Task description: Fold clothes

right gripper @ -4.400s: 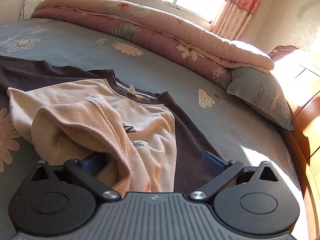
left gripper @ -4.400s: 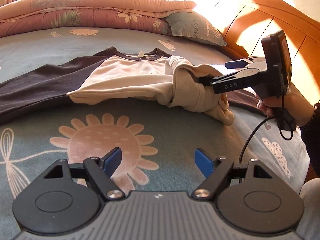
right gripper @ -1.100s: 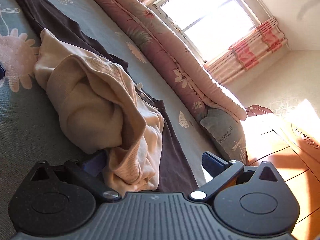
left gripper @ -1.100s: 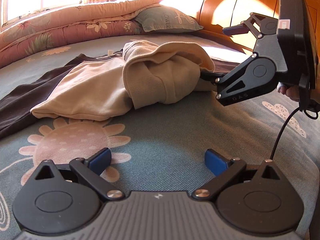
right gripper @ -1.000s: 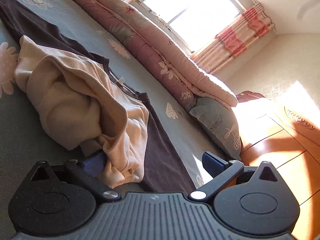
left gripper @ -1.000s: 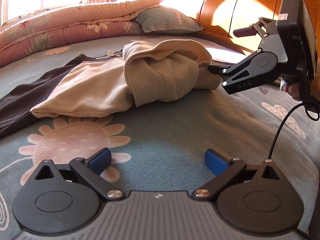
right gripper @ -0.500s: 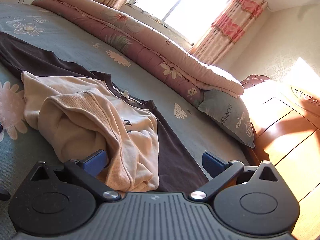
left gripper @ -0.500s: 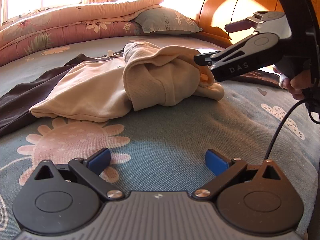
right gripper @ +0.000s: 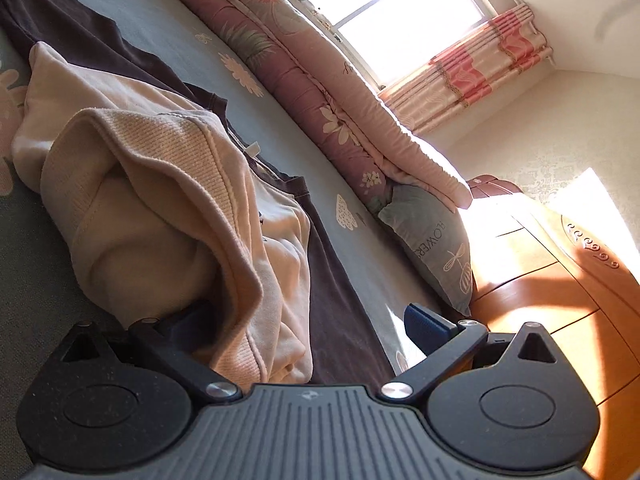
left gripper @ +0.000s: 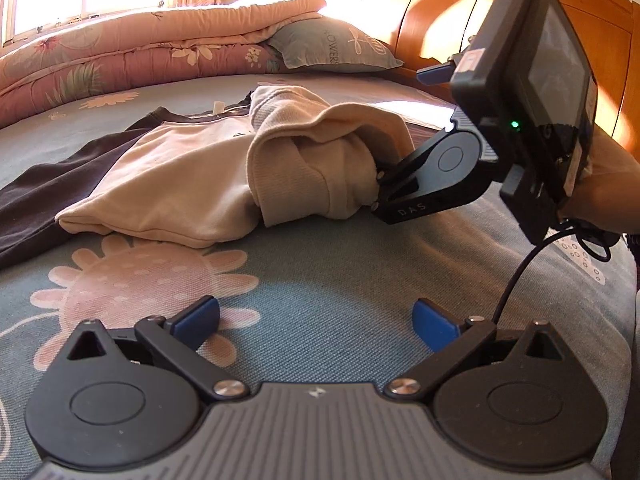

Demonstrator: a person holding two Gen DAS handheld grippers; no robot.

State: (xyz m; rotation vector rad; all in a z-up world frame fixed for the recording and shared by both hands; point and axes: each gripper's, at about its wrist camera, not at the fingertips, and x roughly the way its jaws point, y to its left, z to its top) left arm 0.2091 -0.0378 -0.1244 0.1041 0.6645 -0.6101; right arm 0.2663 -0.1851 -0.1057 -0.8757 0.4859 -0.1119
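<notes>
Your left gripper (left gripper: 316, 320) is spread wide with nothing between its blue pads (left gripper: 196, 316); it hangs low over the teal bedsheet (left gripper: 340, 272), just short of the pink flower print (left gripper: 140, 276), and touches no cloth.

Your right gripper (right gripper: 304, 328) is also spread wide. Its own camera shows the right blue pad (right gripper: 424, 328) bare above the sheet, while the left finger is buried under a bunched fold of the cream and dark brown sweatshirt (right gripper: 160, 216), so the fabric lies across the gap rather than pinched. The left wrist view confirms this from the side: the right gripper (left gripper: 400, 128) is pushed into the ribbed hem of the sweatshirt (left gripper: 312, 160), one finger hidden in the cloth and the other blue tip sticking out clear above it.

Only the left wrist view shows your right hand (left gripper: 600, 188) around the handle and the black cable (left gripper: 520, 276) looping down from it. It also shows the garment whole: collar towards the folded quilt (left gripper: 140, 60), one dark sleeve (left gripper: 48, 184) stretched flat to the left, and the right side rolled up into a lump over the chest.

Only the right wrist view shows the window (right gripper: 384, 12) and striped curtain (right gripper: 472, 80). Both views take in the grey pillow (right gripper: 432, 240) against the wooden headboard (right gripper: 560, 300).
</notes>
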